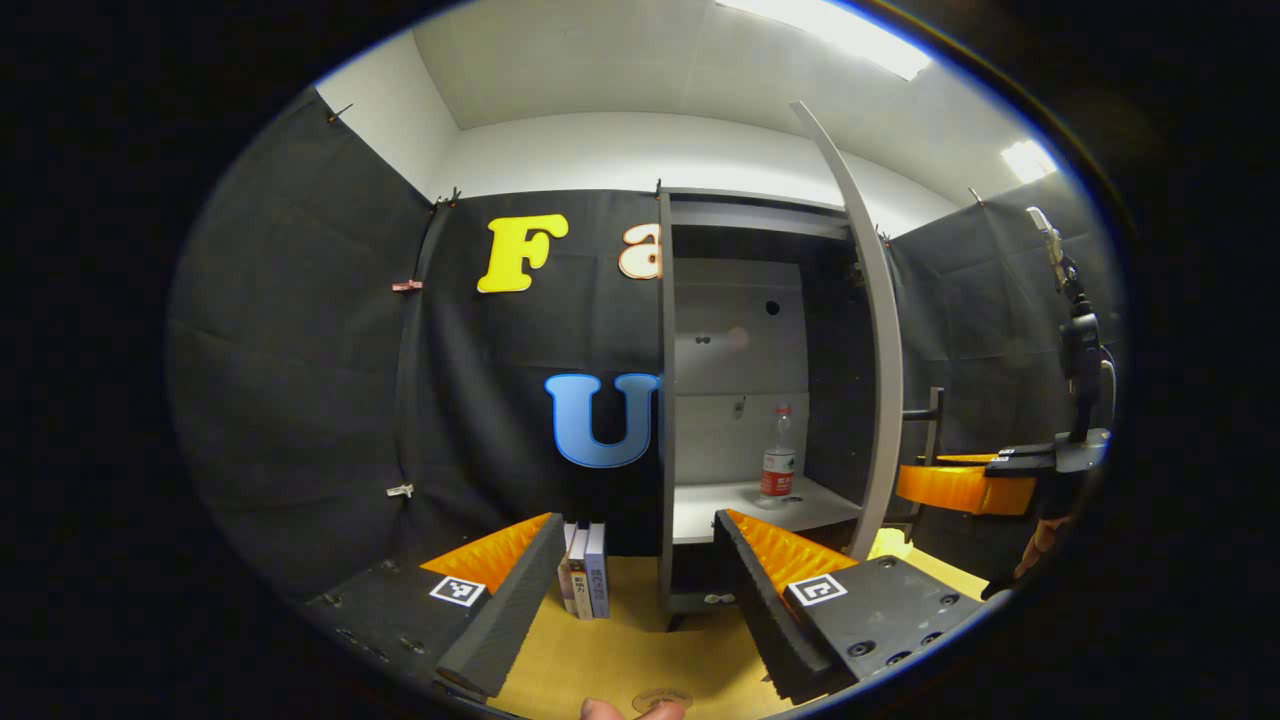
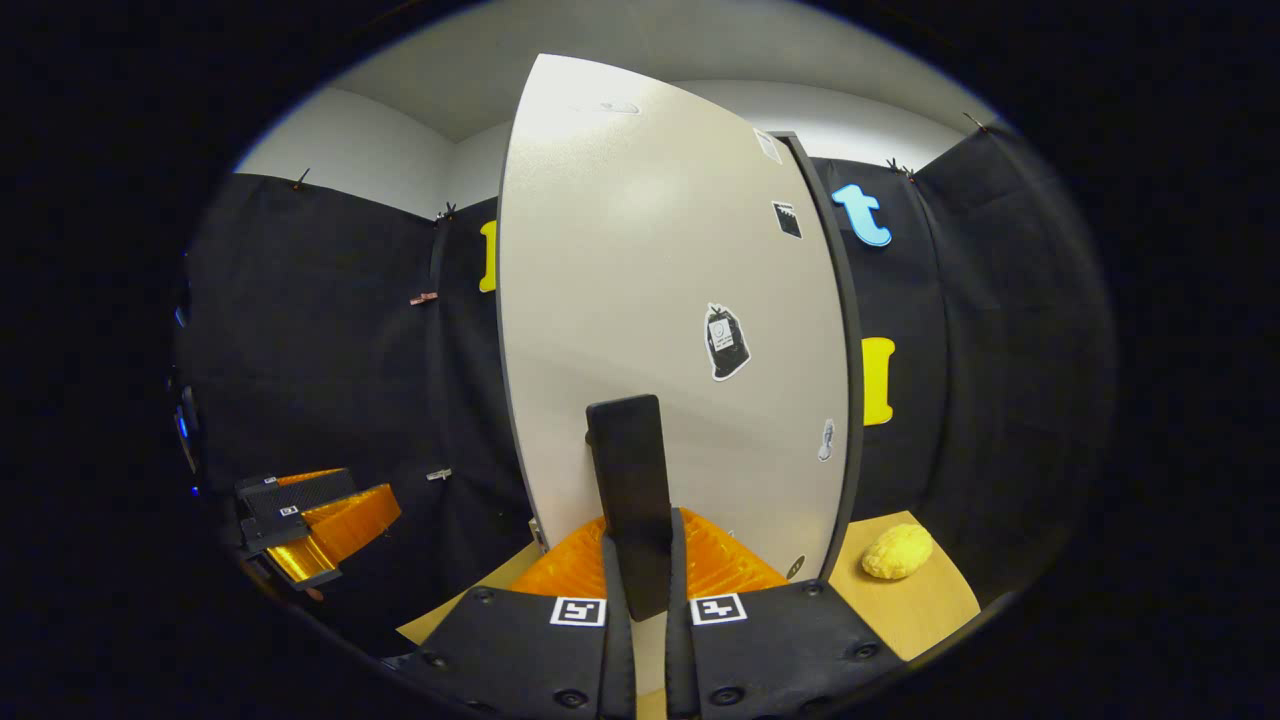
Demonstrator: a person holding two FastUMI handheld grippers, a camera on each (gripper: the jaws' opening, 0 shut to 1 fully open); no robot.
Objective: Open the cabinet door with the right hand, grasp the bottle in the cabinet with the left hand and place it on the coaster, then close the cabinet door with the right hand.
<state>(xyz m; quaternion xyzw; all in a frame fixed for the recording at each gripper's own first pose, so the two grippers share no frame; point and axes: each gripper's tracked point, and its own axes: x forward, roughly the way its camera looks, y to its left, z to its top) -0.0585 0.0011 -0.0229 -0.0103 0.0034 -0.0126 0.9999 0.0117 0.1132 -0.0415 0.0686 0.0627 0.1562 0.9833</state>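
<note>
Right claw point(image 2: 638, 570) clamped on door handle point(image 2: 628, 490)

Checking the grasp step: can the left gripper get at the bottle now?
Probably yes: the door stands swung aside, the left gripper is open, and the bottle stands alone on the shelf ahead.

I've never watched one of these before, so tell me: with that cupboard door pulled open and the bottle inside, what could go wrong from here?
The right gripper is clamped on the dark door handle; if it slips, the door might swing back across the opening. The bottle is tall and narrow on the shelf, so the left gripper, open and some way short of it, could knock it over. The opening is narrow, so a finger could catch the frame.
</note>
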